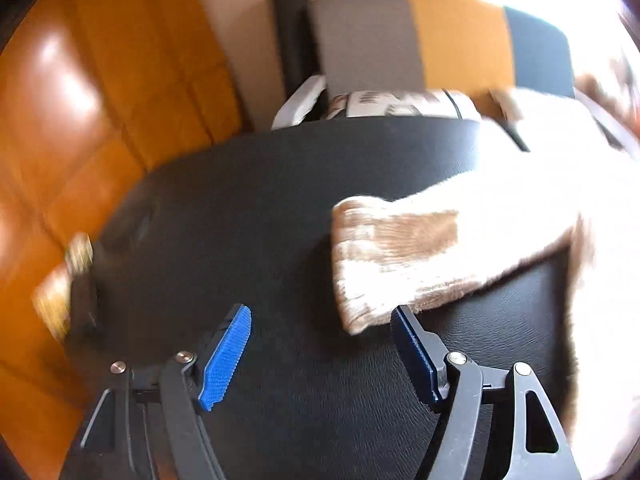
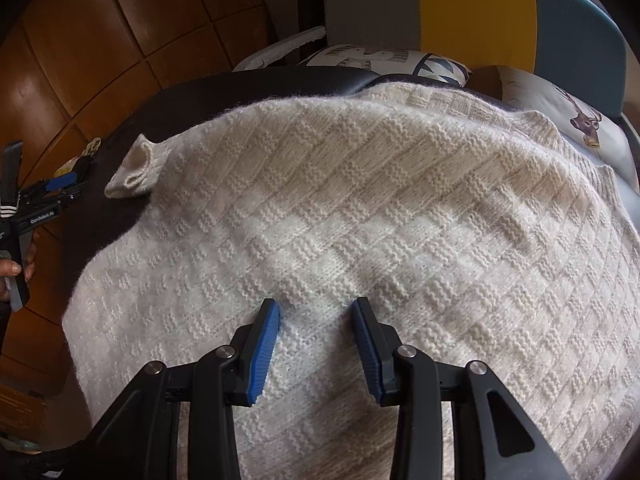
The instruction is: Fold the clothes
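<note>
Sweater (image 2: 360,208) spread on black table (image 1: 260,208), left tongs (image 1: 320,312) released beside cuff (image 1: 384,264), right tongs (image 2: 316,304) parted, pressing the knit.

Sweater (image 2: 360,208): cream, basketweave knit. Table (image 1: 260,200): black. Gripper pads (image 2: 264,352): blue. Chair back (image 2: 440,4): grey, yellow, teal stripes.

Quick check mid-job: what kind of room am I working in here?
Most likely a home living room: patterned cushions on a colour-block sofa, a wooden floor, and a cream knit sweater spread over a black padded surface.
</note>
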